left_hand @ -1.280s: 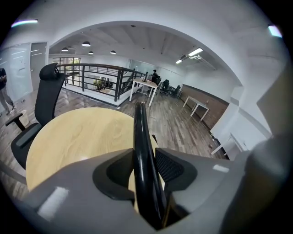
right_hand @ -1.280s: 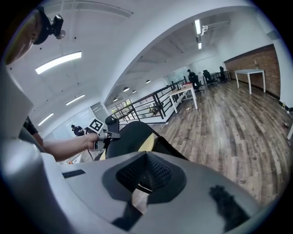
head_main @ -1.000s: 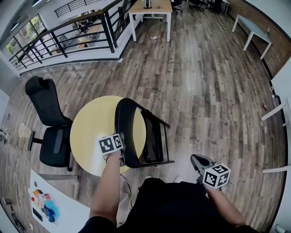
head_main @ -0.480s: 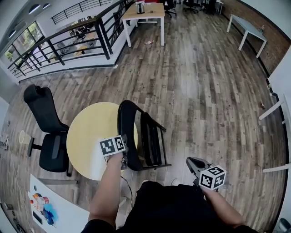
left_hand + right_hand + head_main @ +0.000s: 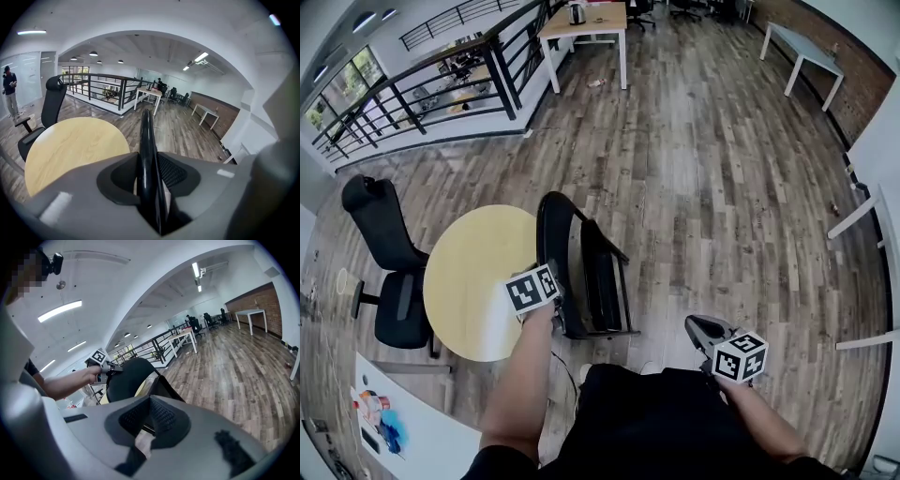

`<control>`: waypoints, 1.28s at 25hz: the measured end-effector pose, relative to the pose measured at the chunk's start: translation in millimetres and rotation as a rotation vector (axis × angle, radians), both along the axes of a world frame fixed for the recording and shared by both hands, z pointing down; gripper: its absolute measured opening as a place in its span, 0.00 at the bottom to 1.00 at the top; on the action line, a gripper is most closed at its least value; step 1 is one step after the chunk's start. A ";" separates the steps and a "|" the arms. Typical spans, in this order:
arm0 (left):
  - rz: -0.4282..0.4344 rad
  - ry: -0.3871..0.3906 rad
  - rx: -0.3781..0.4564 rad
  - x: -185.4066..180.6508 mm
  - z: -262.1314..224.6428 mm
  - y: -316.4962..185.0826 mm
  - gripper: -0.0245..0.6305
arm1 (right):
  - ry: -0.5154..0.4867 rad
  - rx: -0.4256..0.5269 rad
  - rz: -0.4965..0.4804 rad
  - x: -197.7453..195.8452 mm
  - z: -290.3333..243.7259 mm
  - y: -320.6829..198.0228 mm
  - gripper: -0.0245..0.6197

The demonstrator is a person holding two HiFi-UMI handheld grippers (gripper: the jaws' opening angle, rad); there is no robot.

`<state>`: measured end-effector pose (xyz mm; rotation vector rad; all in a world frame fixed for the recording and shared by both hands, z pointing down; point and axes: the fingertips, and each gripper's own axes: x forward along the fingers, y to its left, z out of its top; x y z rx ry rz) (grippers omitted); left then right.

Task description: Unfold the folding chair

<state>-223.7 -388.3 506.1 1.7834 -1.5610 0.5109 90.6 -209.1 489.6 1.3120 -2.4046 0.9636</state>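
**Chair gripped by its back, seat yet to drop**

Chair (image 5: 551,246) is the one to watch, and it stands on the wood floor just beside the round table (image 5: 473,281), on the side away from the black office chair (image 5: 380,225). Start with that table: pale yellow top, the biggest thing near the person, with the folding chair's curved back almost against its edge. The chair is upright on its legs but far from open. Its seat is tipped up steeply, close to the back, and the frame looks narrow from above.

Now the left gripper (image 5: 555,300), over the table's near edge. Its jaws are partly apart and clamped on the black rim of the chair's back, which the left gripper view shows running straight up through the gap. That is a firm-looking hold.

Over to the right gripper (image 5: 697,328), well away from the table and past the chair's far side. Its jaws are pressed fully together with nothing in them, and it points toward the chair's seat without touching it.

My read is that the unfolding is only just under way, with the back secured and the seat waiting. The next move calls for the right gripper to reach the seat's front edge and press it down and away from the back. The left should hold the back steady so the legs spread instead of the whole chair sliding off from the table.
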 end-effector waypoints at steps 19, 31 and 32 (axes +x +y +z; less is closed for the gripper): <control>0.019 0.129 0.076 63.8 -13.2 2.0 0.23 | 0.067 -0.046 -0.165 -18.8 16.1 -57.1 0.05; 0.070 0.266 0.028 106.7 -13.3 6.7 0.22 | 0.036 -0.079 -0.218 -42.4 48.6 -103.3 0.05; 0.072 0.261 0.031 107.7 -13.0 7.2 0.22 | 0.029 -0.077 -0.225 -38.7 50.3 -107.0 0.05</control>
